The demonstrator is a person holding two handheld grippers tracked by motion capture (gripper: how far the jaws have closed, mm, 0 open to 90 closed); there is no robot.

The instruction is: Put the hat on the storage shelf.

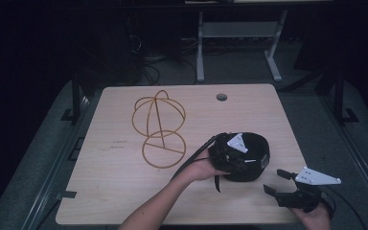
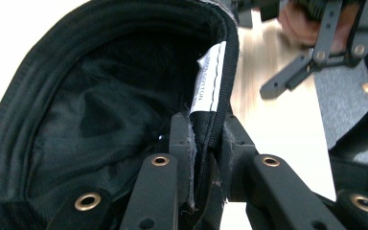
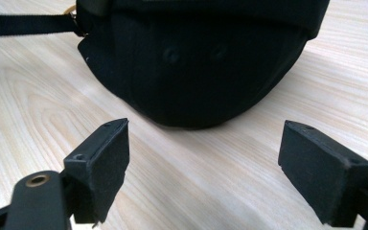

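Pale wood counter (image 1: pixel 124 191) carries a black cap (image 1: pixel 254 160) at its right side — the left gripper (image 2: pixel 206 153) clamps its brim edge. Just beside it, the right gripper (image 1: pixel 274 181) waits spread wide and empty; it should probably bite the fabric squarely — not the loose strap.

Cap (image 1: pixel 249 158) upturned on table (image 1: pixel 124 191), right of centre. Wire frame (image 1: pixel 159 128) to its left, farther back. Left gripper (image 1: pixel 230 155) at cap's rim; right gripper (image 1: pixel 274 181) near front right edge, just beside cap.
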